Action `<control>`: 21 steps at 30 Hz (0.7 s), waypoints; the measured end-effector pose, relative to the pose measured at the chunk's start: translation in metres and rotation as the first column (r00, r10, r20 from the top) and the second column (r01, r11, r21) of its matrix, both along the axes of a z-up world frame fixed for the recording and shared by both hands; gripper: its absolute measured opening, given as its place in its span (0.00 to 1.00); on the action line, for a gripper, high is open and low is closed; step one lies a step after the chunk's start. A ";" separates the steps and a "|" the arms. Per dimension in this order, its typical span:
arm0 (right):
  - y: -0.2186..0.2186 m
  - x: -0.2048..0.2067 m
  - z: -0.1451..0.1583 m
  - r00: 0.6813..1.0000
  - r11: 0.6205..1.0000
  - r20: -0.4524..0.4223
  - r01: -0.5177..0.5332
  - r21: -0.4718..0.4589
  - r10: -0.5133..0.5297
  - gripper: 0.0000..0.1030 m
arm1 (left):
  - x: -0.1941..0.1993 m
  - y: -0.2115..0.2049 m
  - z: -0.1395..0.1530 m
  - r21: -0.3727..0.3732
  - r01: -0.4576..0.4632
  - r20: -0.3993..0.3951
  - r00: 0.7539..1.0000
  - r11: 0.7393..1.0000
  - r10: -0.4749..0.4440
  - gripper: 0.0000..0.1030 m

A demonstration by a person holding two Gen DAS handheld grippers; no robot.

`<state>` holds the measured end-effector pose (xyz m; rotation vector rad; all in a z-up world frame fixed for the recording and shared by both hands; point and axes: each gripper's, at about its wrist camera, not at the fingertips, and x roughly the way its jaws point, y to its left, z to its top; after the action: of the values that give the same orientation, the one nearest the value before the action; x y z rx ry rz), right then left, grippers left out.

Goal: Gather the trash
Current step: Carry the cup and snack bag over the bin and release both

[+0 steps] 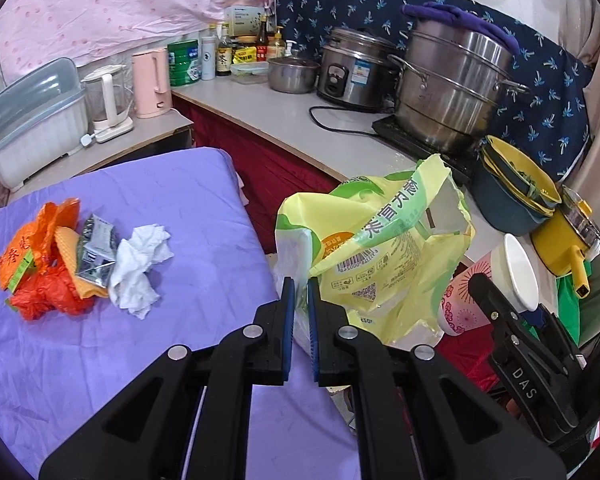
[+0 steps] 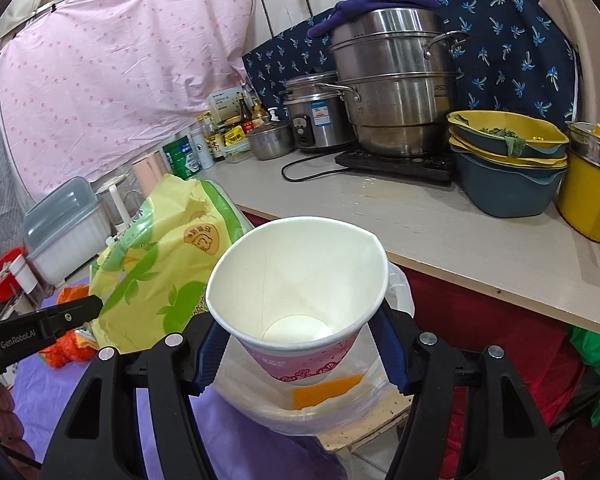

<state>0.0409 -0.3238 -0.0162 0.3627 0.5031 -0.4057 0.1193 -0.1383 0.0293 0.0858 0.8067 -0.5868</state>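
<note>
My left gripper is shut on a yellow-green snack bag and holds it up beside the purple table's right edge; the bag also shows in the right wrist view. My right gripper is shut on a pink paper cup, squeezed oval, above a clear plastic trash bag that has an orange scrap in it. The cup shows to the right of the snack bag. On the purple table lie an orange plastic bag, a foil wrapper and a crumpled white tissue.
A kitchen counter runs behind with a steel steamer pot, rice cooker, stacked yellow-and-blue basins, a yellow pot, bottles and kettles. A dish rack stands at the far left.
</note>
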 end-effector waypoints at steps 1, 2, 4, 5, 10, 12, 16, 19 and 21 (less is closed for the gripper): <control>-0.003 0.002 -0.002 1.000 1.000 -0.003 0.002 0.003 -0.002 0.61 | 0.002 -0.005 -0.003 0.002 0.003 -0.005 1.000 1.000 -0.003 0.06; -0.005 0.004 -0.003 1.000 1.000 -0.005 0.003 0.007 -0.003 0.61 | 0.004 -0.007 -0.005 0.005 0.005 -0.010 1.000 1.000 -0.005 0.06; -0.010 0.008 -0.007 1.000 1.000 -0.013 0.002 0.017 -0.002 0.61 | 0.007 -0.014 -0.011 0.010 0.010 -0.022 1.000 1.000 -0.010 0.07; -0.011 0.010 -0.009 1.000 1.000 -0.016 0.001 0.018 -0.001 0.61 | 0.008 -0.016 -0.013 0.012 0.012 -0.027 1.000 1.000 -0.012 0.07; -0.013 0.019 -0.018 0.999 1.000 -0.033 0.006 0.021 -0.005 0.61 | 0.020 -0.026 -0.025 0.024 0.013 -0.051 0.999 1.000 -0.011 0.07; -0.014 0.022 -0.022 0.999 1.000 -0.040 0.007 0.025 -0.006 0.61 | 0.024 -0.028 -0.029 0.023 0.013 -0.064 0.998 1.000 -0.012 0.08; -0.016 0.026 -0.028 0.999 1.000 -0.048 0.008 0.029 -0.007 0.61 | 0.031 -0.032 -0.041 0.030 0.013 -0.089 0.996 0.999 -0.010 0.09; -0.017 0.031 -0.030 0.999 1.000 -0.054 0.007 0.030 -0.005 0.63 | 0.033 -0.033 -0.045 0.029 0.010 -0.091 0.996 1.000 -0.008 0.09; -0.017 0.032 -0.031 0.998 0.999 -0.055 0.002 0.035 0.000 0.65 | 0.033 -0.033 -0.046 0.024 0.009 -0.088 0.996 1.000 -0.006 0.15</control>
<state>0.0733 -0.3405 -0.0474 0.3864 0.5646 -0.4090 0.1522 -0.1711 -0.0165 0.0854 0.8993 -0.5912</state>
